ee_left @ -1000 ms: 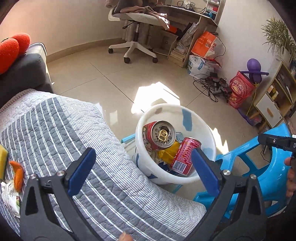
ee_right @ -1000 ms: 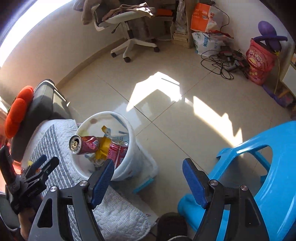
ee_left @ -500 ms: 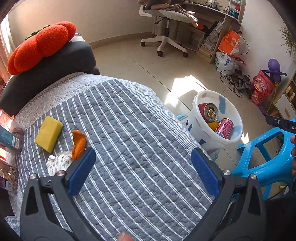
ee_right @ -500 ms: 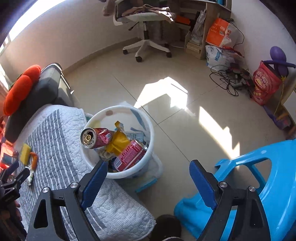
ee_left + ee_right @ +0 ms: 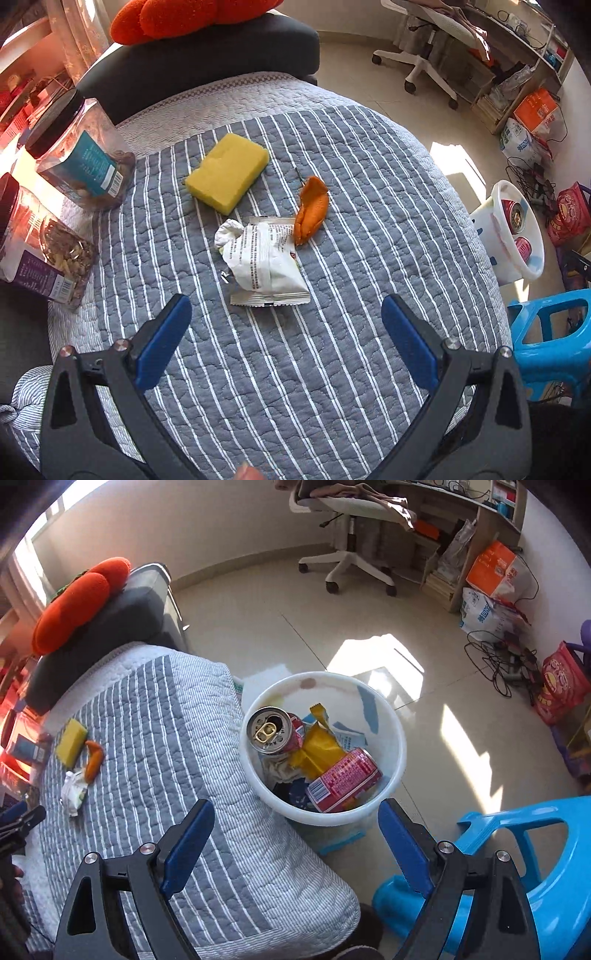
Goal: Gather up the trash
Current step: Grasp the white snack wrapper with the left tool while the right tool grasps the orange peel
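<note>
Left claw (image 5: 286, 345) spread and empty above a quilted grey striped cover (image 5: 332, 369) bearing a crumpled white foil wrapper (image 5: 264, 264), curled orange peel (image 5: 312, 208) and yellow sponge block (image 5: 227, 171); right claw (image 5: 295, 840), just opened wide, empty beside the round white plastic bin (image 5: 397, 746) holding red cans (image 5: 343, 781).

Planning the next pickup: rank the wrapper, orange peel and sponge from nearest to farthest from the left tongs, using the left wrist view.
1. Wrapper, just ahead of the left tongs.
2. Orange peel, beyond it, right.
3. Sponge, farthest, left.
</note>
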### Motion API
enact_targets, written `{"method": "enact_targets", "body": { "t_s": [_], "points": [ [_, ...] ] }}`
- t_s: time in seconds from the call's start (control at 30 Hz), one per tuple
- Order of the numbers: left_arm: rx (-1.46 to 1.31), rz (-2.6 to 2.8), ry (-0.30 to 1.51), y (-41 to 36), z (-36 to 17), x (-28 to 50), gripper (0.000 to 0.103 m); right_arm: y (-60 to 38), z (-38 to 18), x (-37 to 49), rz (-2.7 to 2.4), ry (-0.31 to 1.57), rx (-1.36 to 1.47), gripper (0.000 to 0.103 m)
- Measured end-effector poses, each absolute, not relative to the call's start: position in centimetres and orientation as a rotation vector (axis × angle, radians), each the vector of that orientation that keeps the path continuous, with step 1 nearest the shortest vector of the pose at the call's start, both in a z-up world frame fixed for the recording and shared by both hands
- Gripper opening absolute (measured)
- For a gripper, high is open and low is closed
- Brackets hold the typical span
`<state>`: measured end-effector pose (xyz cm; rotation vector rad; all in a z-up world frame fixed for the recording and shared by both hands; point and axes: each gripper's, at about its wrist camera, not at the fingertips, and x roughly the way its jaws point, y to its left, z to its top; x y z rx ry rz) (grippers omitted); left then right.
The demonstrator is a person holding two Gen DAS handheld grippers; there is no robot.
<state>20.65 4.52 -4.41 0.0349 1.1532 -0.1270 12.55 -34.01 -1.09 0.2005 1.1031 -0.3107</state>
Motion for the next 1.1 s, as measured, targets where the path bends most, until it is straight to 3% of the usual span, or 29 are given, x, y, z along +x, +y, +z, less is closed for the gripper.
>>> {"method": "enact_targets", "body": {
  "t_s": [0.37, 0.57, 0.63, 0.73, 1.1],
  "points": [
    [-0.061, -0.097, 1.272, 7.4, -9.6, 24.5, 0.100, -31.5, -2.7, 14.6, -0.296, 1.157, 0.177, 0.091],
    [-0.115, -0.122, 1.294, 7.1, -11.3, 25.9, 0.069, -30.9, -3.5, 15.3, -0.302, 1.186, 0.171, 0.091],
    [-0.110, -0.139, 1.297, 6.7, -11.4, 25.9, 0.052, -30.7, -3.8, 15.6, -0.302, 1.193, 0.168, 0.091],
    [-0.103, -0.155, 1.292, 6.3, -11.2, 26.0, 0.040, -30.3, -4.1, 15.9, -0.305, 1.201, 0.171, 0.091],
    [-0.107, -0.197, 1.200, 8.4, -7.2, 23.6, 0.034, -25.7, -5.5, 19.4, -0.237, 1.233, 0.228, 0.091]
  ]
}}
